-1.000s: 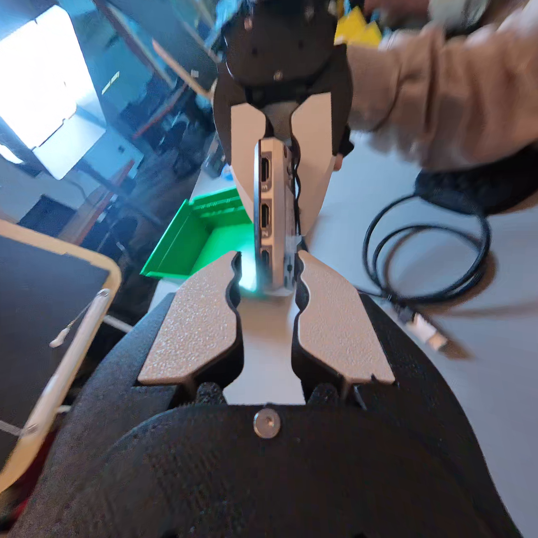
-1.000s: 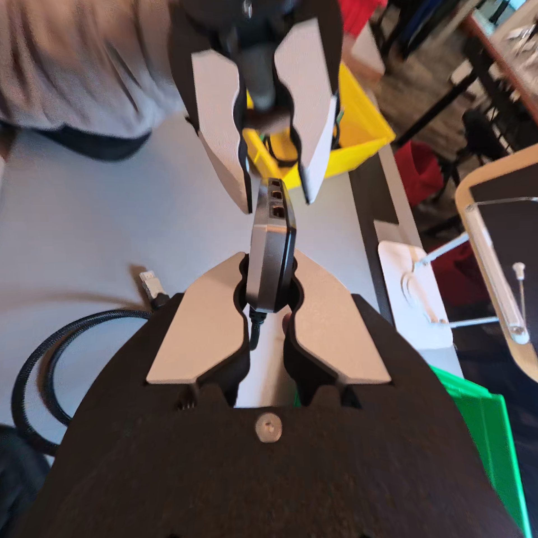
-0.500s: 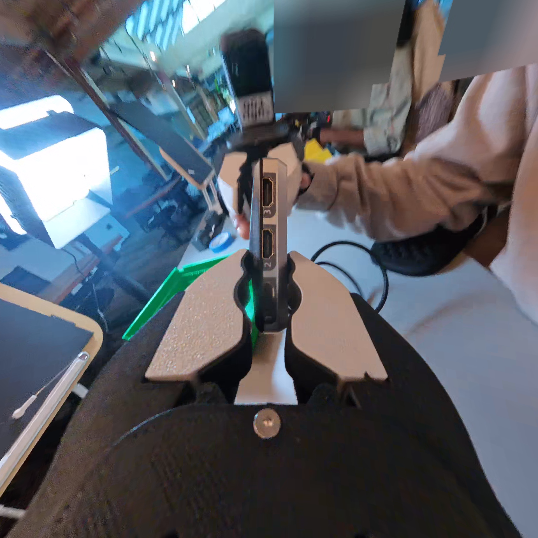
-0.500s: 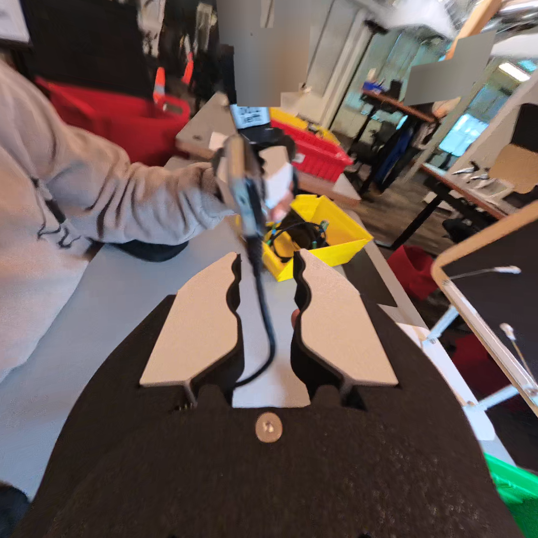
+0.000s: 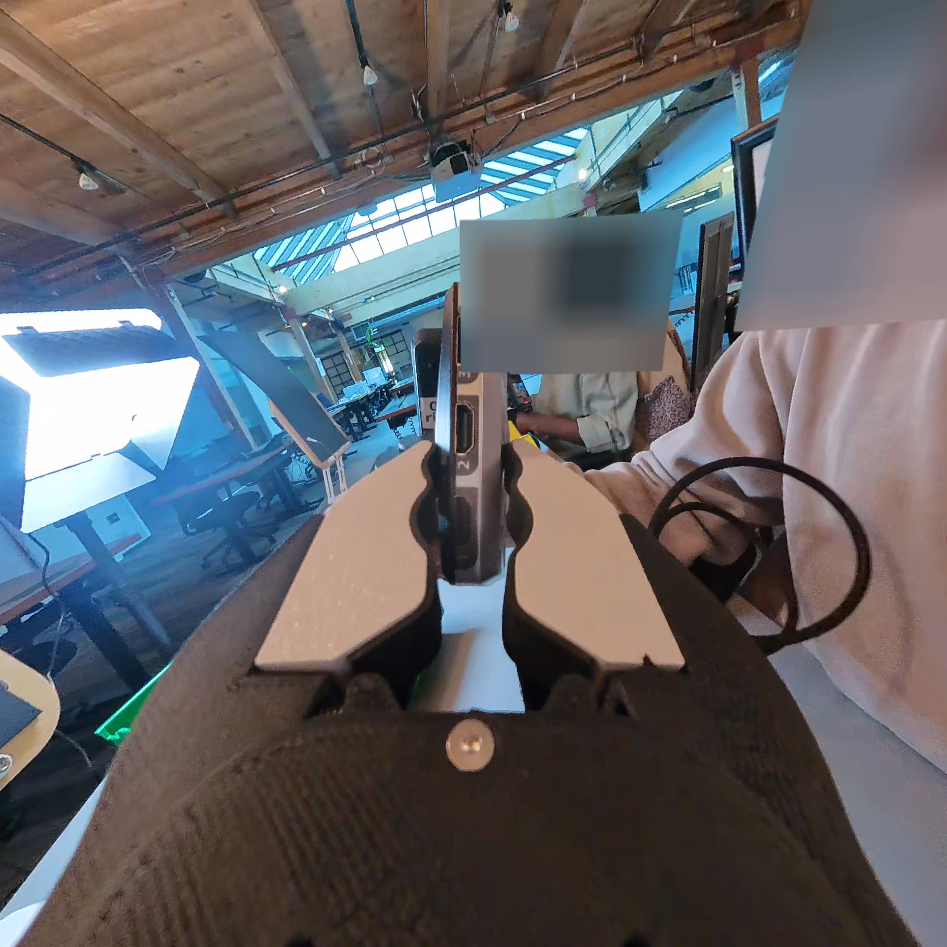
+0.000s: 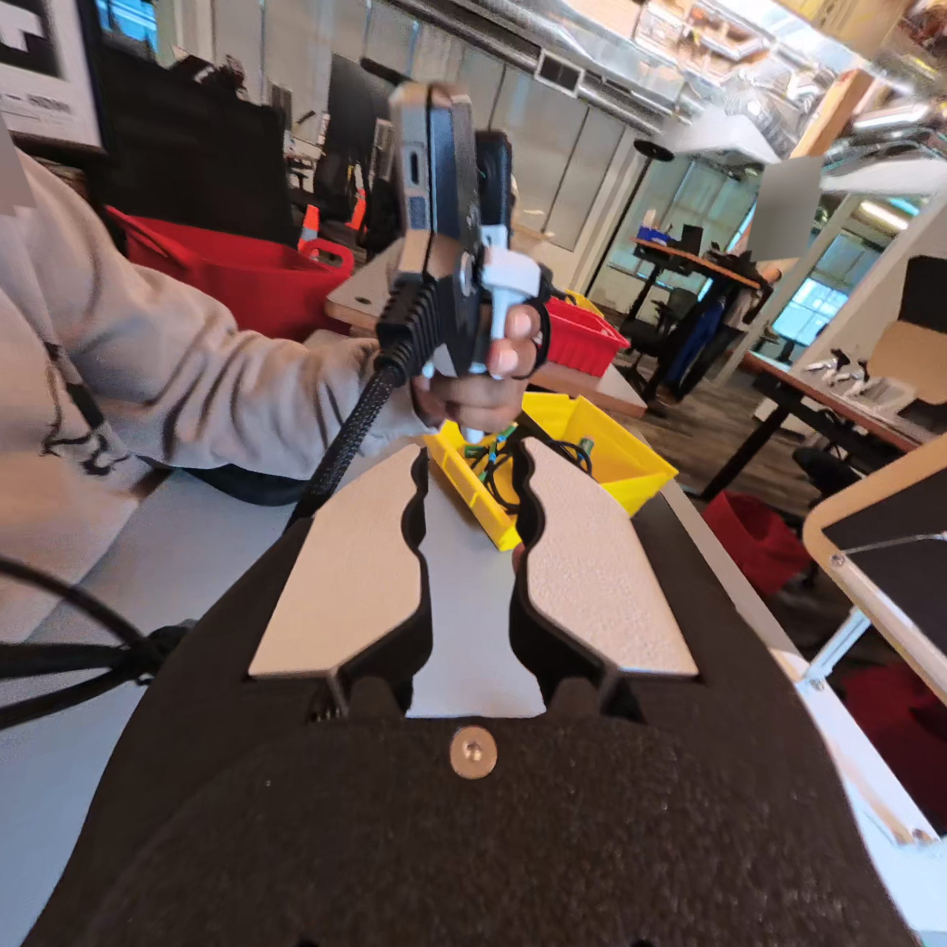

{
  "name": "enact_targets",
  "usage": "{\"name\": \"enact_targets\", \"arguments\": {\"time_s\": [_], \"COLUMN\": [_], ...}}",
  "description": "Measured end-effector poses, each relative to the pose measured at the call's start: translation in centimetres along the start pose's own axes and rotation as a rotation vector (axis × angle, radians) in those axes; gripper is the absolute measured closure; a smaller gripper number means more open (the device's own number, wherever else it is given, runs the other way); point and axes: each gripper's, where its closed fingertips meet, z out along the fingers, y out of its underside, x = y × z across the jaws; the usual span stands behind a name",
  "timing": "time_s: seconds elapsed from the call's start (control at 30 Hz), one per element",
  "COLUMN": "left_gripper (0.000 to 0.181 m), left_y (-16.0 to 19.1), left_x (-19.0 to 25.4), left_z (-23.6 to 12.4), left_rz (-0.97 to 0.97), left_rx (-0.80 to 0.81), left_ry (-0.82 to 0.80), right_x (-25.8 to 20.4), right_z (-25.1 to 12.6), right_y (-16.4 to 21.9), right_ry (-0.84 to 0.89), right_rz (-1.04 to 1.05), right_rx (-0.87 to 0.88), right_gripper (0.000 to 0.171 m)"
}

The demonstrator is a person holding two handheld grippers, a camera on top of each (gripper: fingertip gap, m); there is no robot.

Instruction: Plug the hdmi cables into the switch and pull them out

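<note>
My left gripper [image 5: 470, 451] is shut on the grey HDMI switch [image 5: 479, 512]. It holds the switch upright, off the table, with the row of ports facing the camera. The right wrist view shows the same switch [image 6: 435, 169] farther off, gripped by the left gripper [image 6: 461, 307] in a person's hand [image 6: 476, 379]. A black braided cable [image 6: 353, 440] hangs from the switch's lower end, down past my right gripper's left finger. My right gripper [image 6: 471, 451] is open and empty, below and short of the switch. A black cable loop [image 5: 861, 553] lies at the right.
A yellow bin [image 6: 615, 461] with cables stands on the grey table [image 6: 205, 538] beyond my right gripper. A green bin edge [image 5: 123, 717] shows at lower left. A person's light sleeve [image 5: 845, 461] fills the right. A board on a stand [image 6: 897, 538] is at the right. About 7 cm separates my left fingertips from my right.
The right gripper let go of the switch and drew back. The left gripper closed on it and raised it, tilting upward.
</note>
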Motion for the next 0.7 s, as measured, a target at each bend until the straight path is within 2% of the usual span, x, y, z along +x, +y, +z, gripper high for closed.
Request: {"name": "enact_targets", "arguments": {"time_s": [0.13, 0.23, 0.3, 0.37, 0.4, 0.43, 0.53, 0.6, 0.63, 0.67, 0.7], "left_gripper": [0.157, 0.156, 0.155, 0.156, 0.158, 0.159, 0.159, 0.159, 0.159, 0.159, 0.159], "left_y": [-0.1, 0.7, 1.4, 2.2, 2.3, 2.3, 1.5, 1.1, 0.8, 0.5, 0.4], "left_x": [0.2, 0.2, 0.0, -0.1, -0.2, -0.5, -0.4, -0.4, -0.3, -0.3, -0.5], "left_z": [0.4, 0.4, 0.3, 0.3, 0.2, 0.2, 0.0, -0.2, -0.1, -0.1, -0.2], "left_rz": [-0.011, -0.004, 0.023, 0.051, 0.073, 0.085, 0.080, 0.076, 0.068, 0.067, 0.079], "left_rx": [0.015, -0.019, -0.071, -0.134, -0.143, -0.147, -0.115, -0.093, -0.074, -0.061, -0.059], "left_ry": [0.010, 0.013, -0.002, -0.017, -0.031, -0.053, -0.047, -0.048, -0.043, -0.042, -0.061], "right_x": [-0.7, -1.1, -1.1, -1.0, -1.5, -1.8, -0.2, 0.6, 0.7, 1.0, 0.8], "right_z": [-0.2, -0.4, -0.8, -1.2, -1.3, -1.3, -0.7, -0.1, 0.5, 0.9, 1.1], "right_y": [-0.8, -2.2, -1.9, -1.7, -1.6, -1.4, 1.7, 3.8, 4.2, 4.3, 4.2], "right_ry": [0.007, -0.056, -0.086, -0.099, -0.136, -0.155, 0.022, 0.114, 0.133, 0.157, 0.150], "right_rz": [-0.071, 0.028, 0.087, 0.117, 0.123, 0.138, -0.033, -0.149, -0.178, -0.212, -0.249], "right_rx": [-0.020, 0.087, 0.082, 0.074, 0.060, 0.019, -0.236, -0.401, -0.422, -0.429, -0.431], "right_gripper": [0.149, 0.156, 0.170, 0.171, 0.153, 0.143, 0.129, 0.127, 0.134, 0.157, 0.169]}}
